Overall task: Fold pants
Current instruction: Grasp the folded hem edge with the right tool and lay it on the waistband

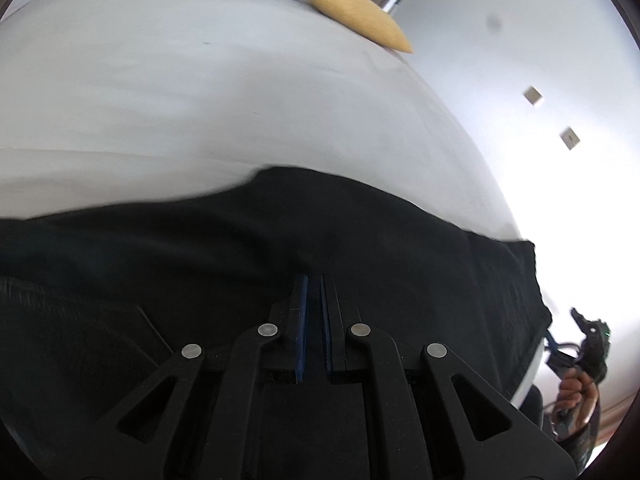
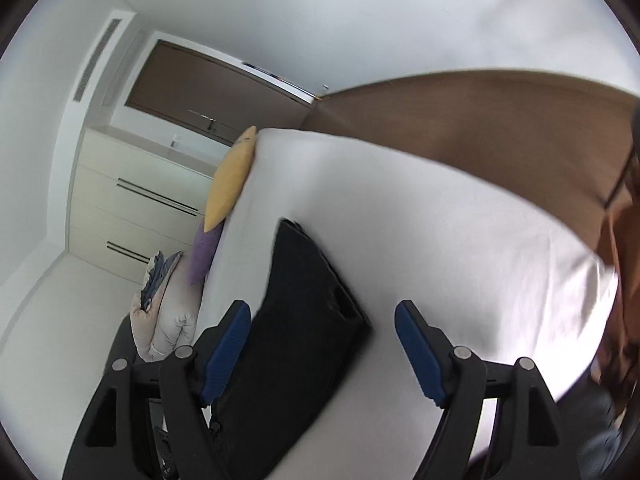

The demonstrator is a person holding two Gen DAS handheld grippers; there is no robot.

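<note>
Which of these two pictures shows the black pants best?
The right wrist view: the pants appear as a whole folded bundle on the white bed, edges visible. The left wrist view is too close, showing only a dark expanse of cloth around the left gripper.

Pants point(image 2: 296, 332) lie folded flat on the bed point(image 2: 460, 240), near its front edge. Left gripper point(image 1: 314, 280) sits over them, right gripper point(image 2: 322, 316) apart above them. Two cushions point(image 1: 356, 14) sit side by side at the far edge, a bundled duvet point(image 2: 168, 312) beside them. Drawer unit point(image 2: 132, 196) stands behind the bed.
</note>
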